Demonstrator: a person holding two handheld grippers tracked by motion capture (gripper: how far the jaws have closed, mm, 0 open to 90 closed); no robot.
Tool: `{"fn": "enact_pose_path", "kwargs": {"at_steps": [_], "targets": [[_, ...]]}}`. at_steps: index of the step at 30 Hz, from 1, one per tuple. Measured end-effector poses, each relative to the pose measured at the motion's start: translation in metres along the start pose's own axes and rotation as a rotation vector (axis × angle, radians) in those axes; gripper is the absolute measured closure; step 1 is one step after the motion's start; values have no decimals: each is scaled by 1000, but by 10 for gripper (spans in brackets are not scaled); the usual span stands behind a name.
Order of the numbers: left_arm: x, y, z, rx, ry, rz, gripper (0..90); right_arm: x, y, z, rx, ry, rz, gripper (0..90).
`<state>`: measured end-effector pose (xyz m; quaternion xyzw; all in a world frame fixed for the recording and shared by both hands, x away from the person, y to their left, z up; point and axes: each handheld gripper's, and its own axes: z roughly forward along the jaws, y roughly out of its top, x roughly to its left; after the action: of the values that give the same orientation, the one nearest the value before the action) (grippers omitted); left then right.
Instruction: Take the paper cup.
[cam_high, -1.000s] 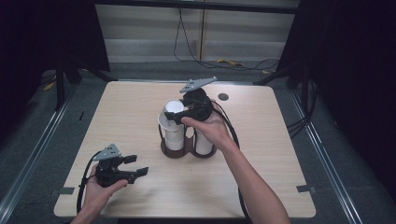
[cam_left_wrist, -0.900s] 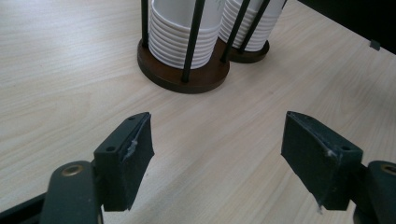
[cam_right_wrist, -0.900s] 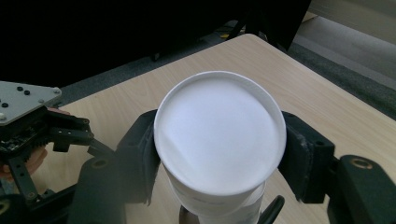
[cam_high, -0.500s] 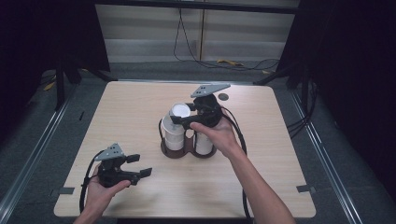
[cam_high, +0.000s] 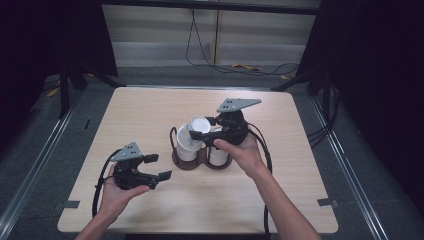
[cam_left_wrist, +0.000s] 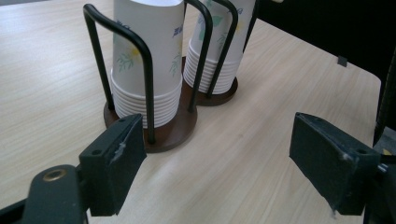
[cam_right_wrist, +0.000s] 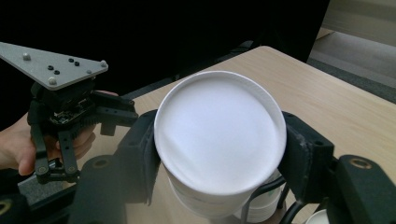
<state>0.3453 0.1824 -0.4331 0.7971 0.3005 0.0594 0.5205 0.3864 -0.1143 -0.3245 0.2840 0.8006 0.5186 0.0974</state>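
High view: right tongs (cam_high: 196, 136) clamped on a white paper cup (cam_high: 199, 125), tilted above the left stack in the wire cup holder (cam_high: 200, 161) mid-bench (cam_high: 150, 107); left tongs (cam_high: 158, 167) apart, near the front left, clear of the holder. Left gripper view: jaws wide apart, holder with two cup stacks (cam_left_wrist: 147, 93) just ahead. Right gripper view: jaws pressed on both sides of the cup (cam_right_wrist: 219, 135), upturned white base facing the camera.
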Motion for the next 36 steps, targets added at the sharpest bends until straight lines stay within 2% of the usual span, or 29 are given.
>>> {"fn": "enact_pose_path", "kwargs": {"at_steps": [6,8,12,14,17,18,20,24,32,36], "targets": [[0,-5,2,-36,-9,-23,185,5,-12,-3,-5,24,8,375],[0,-5,3,-31,-8,-7,186,6,-16,-6,-22,46,17,375],[-3,-1,4,-68,-36,-2,248,6,-26,-8,-41,63,35,375],[-4,1,6,-64,-62,-20,244,7,-36,-8,-42,75,51,375],[-7,3,9,-49,-57,-1,244,6,-42,-9,-55,96,78,375],[-8,2,10,-50,-60,2,239,6,-48,-11,-84,106,92,376],[-9,1,13,-52,-62,1,236,6,-50,-11,-90,108,93,375],[-11,0,18,-71,-61,5,190,5,-66,-13,-111,111,134,375],[-14,6,18,-93,-87,27,173,4,-79,-16,-139,133,162,375],[-14,4,17,-108,-102,11,166,5,-87,-16,-174,151,172,376]]}}
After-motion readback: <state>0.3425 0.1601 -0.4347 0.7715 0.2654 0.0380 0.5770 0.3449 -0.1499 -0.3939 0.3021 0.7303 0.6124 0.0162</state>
